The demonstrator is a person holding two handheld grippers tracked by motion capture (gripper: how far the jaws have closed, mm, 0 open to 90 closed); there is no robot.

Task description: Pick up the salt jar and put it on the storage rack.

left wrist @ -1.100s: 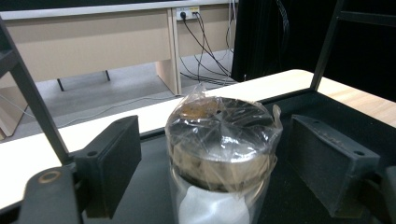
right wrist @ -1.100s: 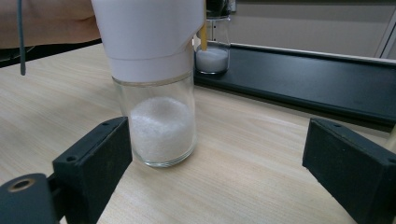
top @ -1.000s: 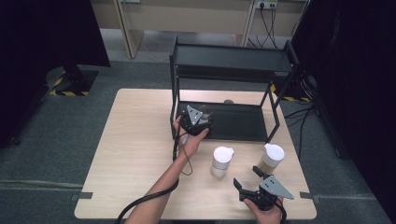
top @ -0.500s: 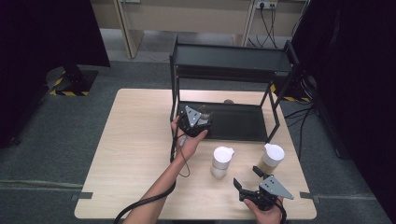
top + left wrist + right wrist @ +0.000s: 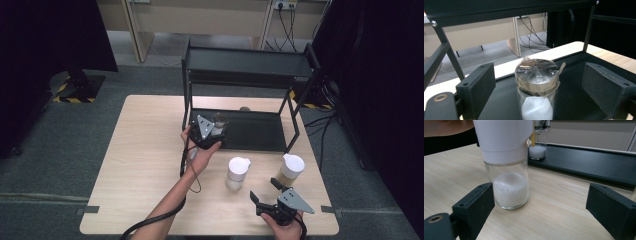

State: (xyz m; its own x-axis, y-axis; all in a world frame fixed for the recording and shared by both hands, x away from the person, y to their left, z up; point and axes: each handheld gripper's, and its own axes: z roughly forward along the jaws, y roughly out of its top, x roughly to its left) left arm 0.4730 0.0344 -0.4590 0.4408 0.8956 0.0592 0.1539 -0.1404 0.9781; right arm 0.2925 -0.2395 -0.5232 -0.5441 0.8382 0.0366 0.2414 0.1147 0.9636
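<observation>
left gripper (image 5: 536, 92) | jaws just opening | jar (image 5: 537, 87) between, untouched

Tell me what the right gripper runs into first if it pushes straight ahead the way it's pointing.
Probably the white-capped glass jar on the table: it stands just ahead of the open right gripper, toward its left jaw.

The rack's top shelf (image 5: 247, 61) roofs its bottom tray (image 5: 260, 131), leaving the front side open.
</observation>
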